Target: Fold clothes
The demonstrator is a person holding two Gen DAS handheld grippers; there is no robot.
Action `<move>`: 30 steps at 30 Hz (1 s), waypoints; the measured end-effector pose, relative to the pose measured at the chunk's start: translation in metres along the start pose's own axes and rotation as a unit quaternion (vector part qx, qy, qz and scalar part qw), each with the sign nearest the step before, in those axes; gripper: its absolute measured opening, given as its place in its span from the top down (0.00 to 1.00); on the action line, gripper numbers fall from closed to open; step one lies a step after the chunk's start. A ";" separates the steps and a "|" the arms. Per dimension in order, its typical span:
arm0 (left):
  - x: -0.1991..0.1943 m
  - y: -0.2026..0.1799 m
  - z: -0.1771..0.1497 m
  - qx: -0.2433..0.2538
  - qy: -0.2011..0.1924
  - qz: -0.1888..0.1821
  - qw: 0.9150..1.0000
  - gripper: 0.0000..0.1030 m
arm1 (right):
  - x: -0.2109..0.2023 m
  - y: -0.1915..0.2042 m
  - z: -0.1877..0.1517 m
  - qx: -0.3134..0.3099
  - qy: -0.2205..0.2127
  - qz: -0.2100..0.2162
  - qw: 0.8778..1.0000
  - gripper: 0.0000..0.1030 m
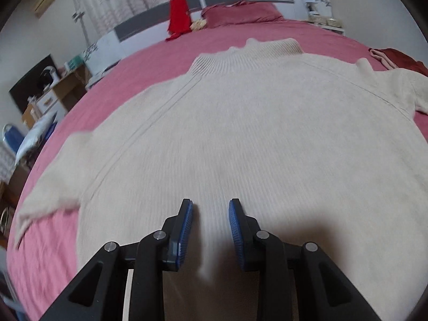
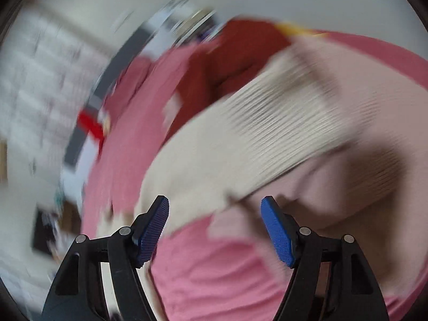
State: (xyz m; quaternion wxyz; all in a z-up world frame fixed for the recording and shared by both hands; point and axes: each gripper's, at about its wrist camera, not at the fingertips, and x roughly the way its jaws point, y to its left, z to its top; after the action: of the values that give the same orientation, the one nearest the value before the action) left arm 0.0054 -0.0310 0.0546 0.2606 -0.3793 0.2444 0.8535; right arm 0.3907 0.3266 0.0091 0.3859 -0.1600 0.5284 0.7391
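A cream ribbed turtleneck sweater (image 1: 240,123) lies flat on the pink bedsheet (image 1: 149,61), collar toward the headboard, sleeves spread left and right. My left gripper (image 1: 210,206) hovers over the sweater's lower body, jaws open with a narrow gap, holding nothing. In the blurred right wrist view, my right gripper (image 2: 215,203) is wide open and empty just before the ribbed cuff end of a cream sleeve (image 2: 267,123) that lies over the pink sheet (image 2: 214,267).
A dark red garment (image 1: 398,58) lies at the bed's right, also in the right wrist view (image 2: 227,61). A red cloth (image 1: 178,16) hangs on the headboard beside a pink pillow (image 1: 240,13). A desk and clutter (image 1: 53,93) stand left of the bed.
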 end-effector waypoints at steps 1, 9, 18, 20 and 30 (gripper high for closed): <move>-0.003 0.000 -0.004 -0.008 0.007 0.000 1.000 0.73 | -0.004 -0.012 0.009 0.022 -0.007 0.008 1.000 0.29; -0.010 -0.016 -0.041 0.025 -0.037 0.031 0.999 0.72 | -0.021 -0.038 0.044 0.036 -0.094 -0.052 0.994 0.38; -0.004 -0.029 -0.042 0.049 -0.044 0.062 0.996 0.72 | -0.003 -0.023 0.061 -0.048 -0.016 -0.091 0.995 0.91; -0.004 -0.025 -0.043 0.038 -0.042 0.049 0.997 0.72 | -0.011 -0.017 0.054 -0.049 -0.026 -0.090 0.994 0.91; -0.005 0.006 -0.044 -0.024 -0.038 -0.028 0.999 0.71 | -0.041 0.177 0.010 -0.146 -0.005 0.075 0.986 0.91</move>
State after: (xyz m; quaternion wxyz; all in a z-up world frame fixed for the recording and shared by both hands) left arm 0.0272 -0.0637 0.0332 0.2839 -0.3590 0.2029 0.8657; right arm 0.2883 0.2940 0.1556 0.3046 -0.1708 0.4235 0.8359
